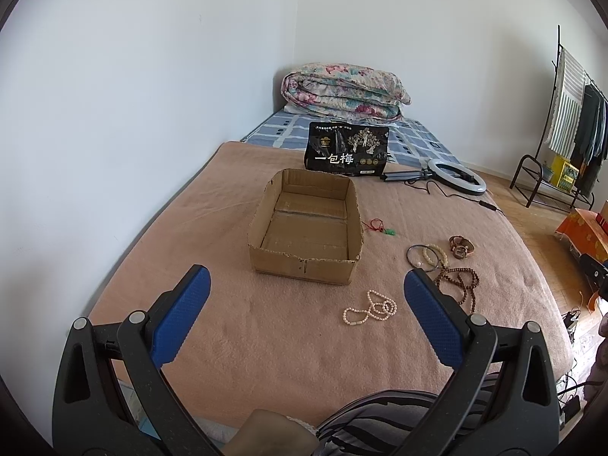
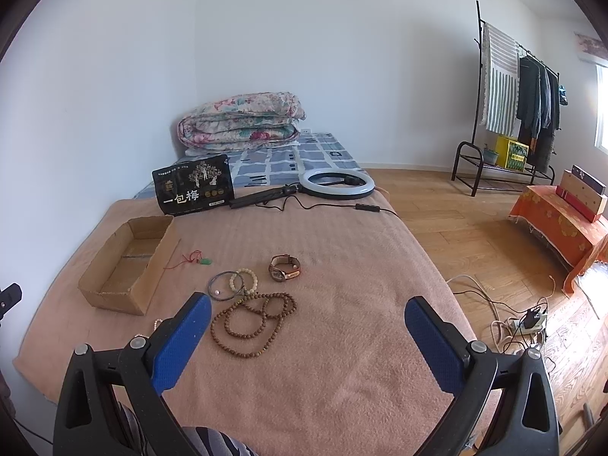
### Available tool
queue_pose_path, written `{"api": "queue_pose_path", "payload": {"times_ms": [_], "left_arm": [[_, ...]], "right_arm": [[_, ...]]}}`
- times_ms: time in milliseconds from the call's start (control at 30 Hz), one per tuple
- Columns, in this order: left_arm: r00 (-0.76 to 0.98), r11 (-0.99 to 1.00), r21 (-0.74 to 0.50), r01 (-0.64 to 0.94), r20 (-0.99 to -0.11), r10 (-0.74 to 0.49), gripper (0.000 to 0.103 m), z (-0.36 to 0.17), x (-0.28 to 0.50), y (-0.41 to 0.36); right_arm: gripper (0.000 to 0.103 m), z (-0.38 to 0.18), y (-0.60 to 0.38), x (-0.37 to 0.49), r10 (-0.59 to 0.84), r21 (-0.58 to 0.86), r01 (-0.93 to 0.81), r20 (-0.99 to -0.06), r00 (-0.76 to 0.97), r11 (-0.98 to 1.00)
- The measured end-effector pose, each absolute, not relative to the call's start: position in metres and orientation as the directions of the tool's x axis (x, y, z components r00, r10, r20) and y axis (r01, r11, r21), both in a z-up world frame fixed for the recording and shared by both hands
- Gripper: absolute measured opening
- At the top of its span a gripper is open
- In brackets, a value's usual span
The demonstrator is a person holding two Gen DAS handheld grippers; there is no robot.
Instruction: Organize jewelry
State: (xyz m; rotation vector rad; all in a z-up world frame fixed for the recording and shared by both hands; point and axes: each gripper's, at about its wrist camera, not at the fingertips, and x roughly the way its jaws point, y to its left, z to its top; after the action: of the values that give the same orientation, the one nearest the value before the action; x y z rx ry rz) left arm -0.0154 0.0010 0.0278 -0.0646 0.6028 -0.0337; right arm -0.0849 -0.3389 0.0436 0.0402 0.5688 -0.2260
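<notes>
Bedroom: on the bed's pink blanket [image 2: 342,342] the cardboard box [image 1: 304,228] lay empty; every jewelry piece [image 2: 254,319] waited outside; both tongs, left tongs [image 1: 306,287] and right tongs [image 2: 307,315], gaped, holding nothing.

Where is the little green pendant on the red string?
The green pendant lies on the pink blanket just right of the cardboard box, with the bracelets nearer the camera in both wrist views.

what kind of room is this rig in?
Most likely a bedroom: a bed with a folded floral quilt at its head, a clothes rack hung with garments by the wall, wood flooring.
</notes>
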Motion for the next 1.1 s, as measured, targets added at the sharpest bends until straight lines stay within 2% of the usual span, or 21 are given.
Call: {"api": "queue_pose_path", "payload": {"times_ms": [833, 1100], "left_arm": [[0.822, 0.997, -0.073, 0.012, -0.568, -0.052, 0.103, 0.027, -0.016, 0.003], [0.801, 0.997, -0.076, 0.031, -0.595, -0.07, 0.103, 0.009, -0.012, -0.001]], "right_arm": [[0.103, 0.038, -0.335, -0.077, -0.191, -0.025, 0.213, -0.553, 0.811, 0.977], [0.103, 0.031, -0.338, -0.067, -0.165, -0.027, 0.182, -0.563, 0.81, 0.983]]}}
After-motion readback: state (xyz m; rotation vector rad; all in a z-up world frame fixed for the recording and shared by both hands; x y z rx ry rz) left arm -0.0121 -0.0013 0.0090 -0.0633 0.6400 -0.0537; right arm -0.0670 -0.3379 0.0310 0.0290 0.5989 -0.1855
